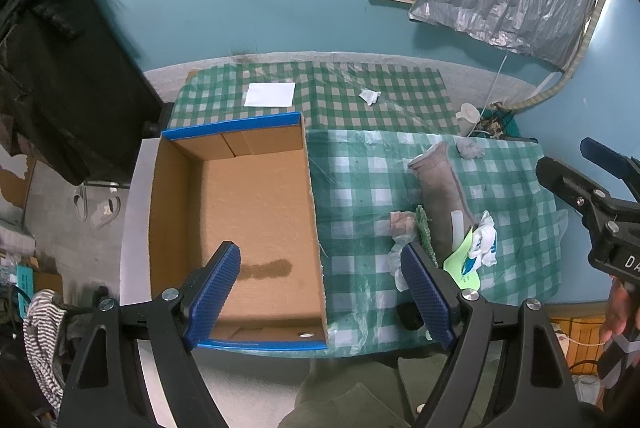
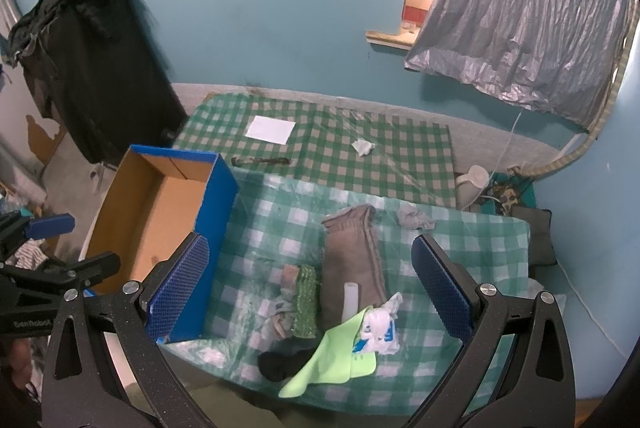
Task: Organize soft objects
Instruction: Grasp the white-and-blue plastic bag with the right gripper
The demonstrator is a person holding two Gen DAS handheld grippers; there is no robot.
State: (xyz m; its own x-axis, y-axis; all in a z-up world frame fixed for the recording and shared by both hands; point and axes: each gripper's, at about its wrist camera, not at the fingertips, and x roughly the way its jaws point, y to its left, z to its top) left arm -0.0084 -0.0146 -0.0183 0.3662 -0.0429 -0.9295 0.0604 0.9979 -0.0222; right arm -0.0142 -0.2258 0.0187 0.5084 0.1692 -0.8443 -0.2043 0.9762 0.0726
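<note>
Right now both claws hang above the table with nothing in them. The left claw has its jaws wide apart and hovers over the near part of the cardboard box, which shows only bare cardboard inside. The right claw is also spread wide, and the soft things lie directly ahead of it, between its two fingers in its own view.

That pile sits on the checked tablecloth, just to the right of the box. A grey folded cloth lies lengthwise; a green scrubby pad rests just beside it on the left claw's side, with a pinkish rag touching the pad. Nearer the right claw, a light green cloth overlaps a dark sock-like lump, and a crumpled white and blue bag sits on top of the cloth. A white tube rests on the grey cloth's near end.

The main risk, as I judge it, is the overlap: closing on the light green cloth would likely drag the bag and maybe the dark lump along, scattering them short of the box. The thin plastic sheet over the tablecloth could also get pinched and pull everything. A shallow pinch on limp fabric may slip out mid-carry.
</note>
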